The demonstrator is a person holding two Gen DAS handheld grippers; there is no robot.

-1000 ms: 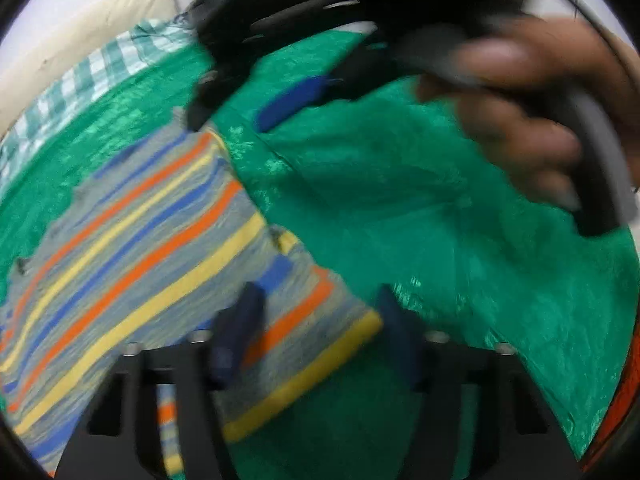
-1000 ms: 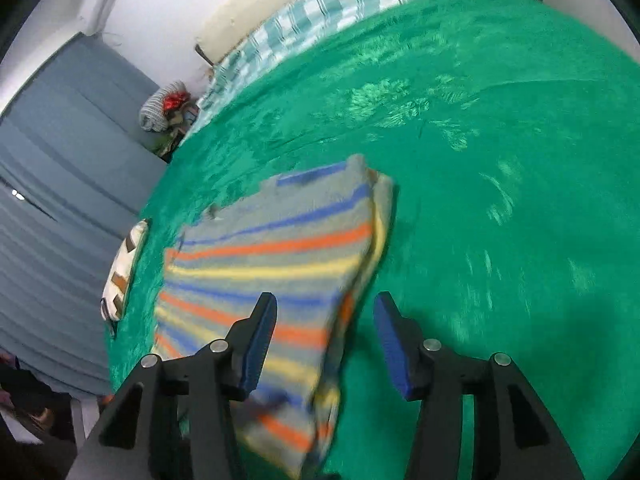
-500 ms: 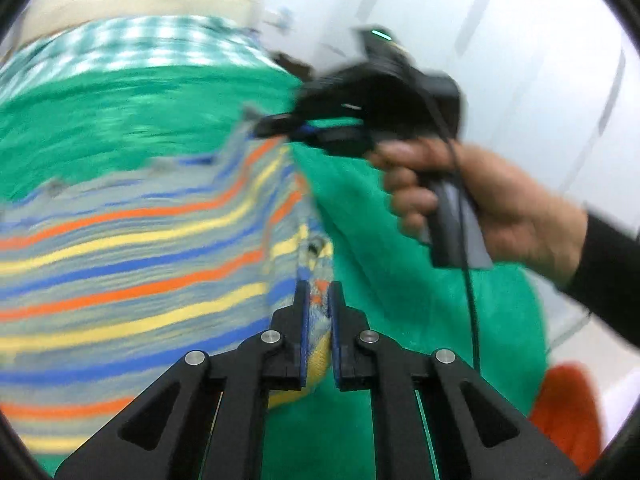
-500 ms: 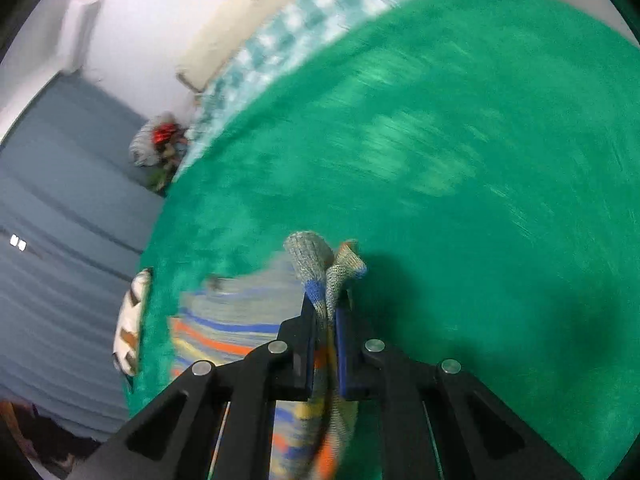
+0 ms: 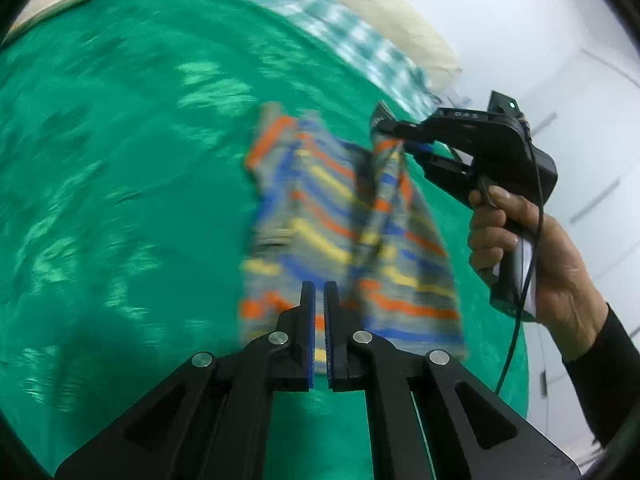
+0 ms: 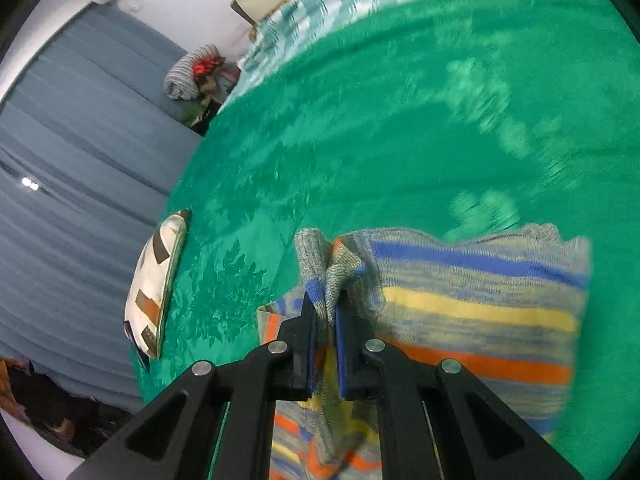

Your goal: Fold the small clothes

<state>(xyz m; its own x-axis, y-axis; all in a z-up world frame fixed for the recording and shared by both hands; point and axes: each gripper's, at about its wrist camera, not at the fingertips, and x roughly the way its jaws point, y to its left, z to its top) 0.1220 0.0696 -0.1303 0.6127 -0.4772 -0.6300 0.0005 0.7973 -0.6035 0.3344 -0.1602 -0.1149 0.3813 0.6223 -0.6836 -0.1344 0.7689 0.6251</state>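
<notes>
Over the green bedspread [image 5: 120, 184], we have the striped knit garment [image 5: 340, 232] lifted and pinched by both claws. Left gripper [image 5: 319, 292]: jaws nearly together, garment's near hem sandwiched between the pads. Right gripper [image 6: 326, 312]: clamped on a bunched corner of the garment [image 6: 472, 304], fabric poking up past the fingertips. In the left view the garment hangs between the two claws, long axis running from left gripper away toward right gripper [image 5: 394, 136]; a hand [image 5: 532, 252] holds that one. Stripes blurred. Patterned pillow [image 6: 154, 288] sits at the bedspread's edge, well apart from the garment.
</notes>
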